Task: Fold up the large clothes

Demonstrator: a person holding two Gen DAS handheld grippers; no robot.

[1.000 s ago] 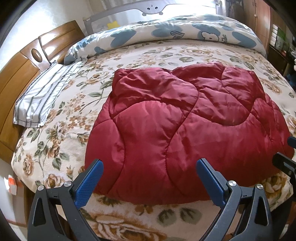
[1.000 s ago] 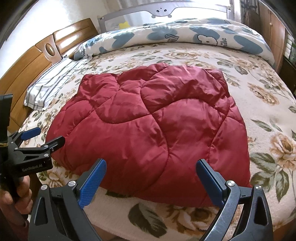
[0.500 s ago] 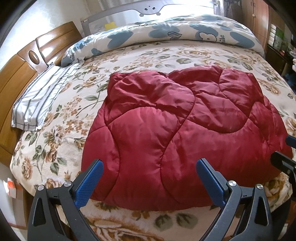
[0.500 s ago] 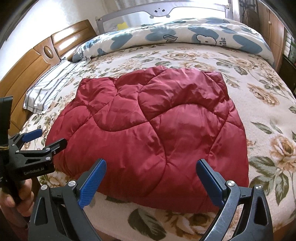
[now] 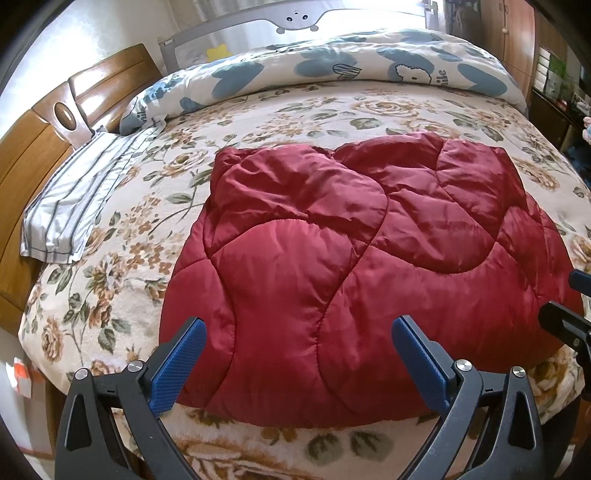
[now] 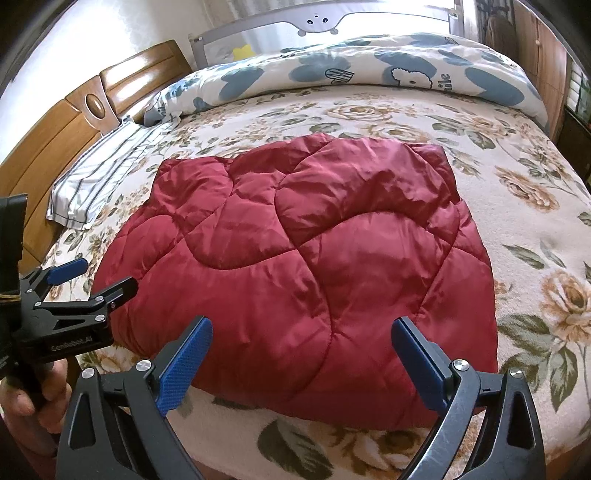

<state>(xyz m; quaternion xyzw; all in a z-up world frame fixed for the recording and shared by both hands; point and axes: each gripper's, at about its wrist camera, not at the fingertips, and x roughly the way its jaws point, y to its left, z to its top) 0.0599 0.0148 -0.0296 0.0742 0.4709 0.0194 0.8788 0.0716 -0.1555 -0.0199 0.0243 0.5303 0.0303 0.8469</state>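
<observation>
A red quilted padded garment (image 5: 351, 266) lies folded in a rough rectangle on the floral bed; it also shows in the right wrist view (image 6: 314, 273). My left gripper (image 5: 299, 358) is open and empty, held just above the garment's near edge. My right gripper (image 6: 301, 358) is open and empty over the near edge further right. The left gripper also shows at the left of the right wrist view (image 6: 92, 277), held in a hand. The right gripper's fingertips (image 5: 565, 325) show at the right edge of the left wrist view.
The floral bedspread (image 5: 295, 122) covers the bed. A striped pillow (image 5: 77, 206) lies at the left by the wooden headboard (image 5: 33, 147). A blue-and-white duvet (image 5: 351, 70) is bunched along the far side below a grey bed rail (image 5: 295, 18). Wooden cabinets (image 5: 517, 40) stand far right.
Both grippers have drawn back and risen slightly, so the garment sits a little further away in both views. The garment has not moved.
</observation>
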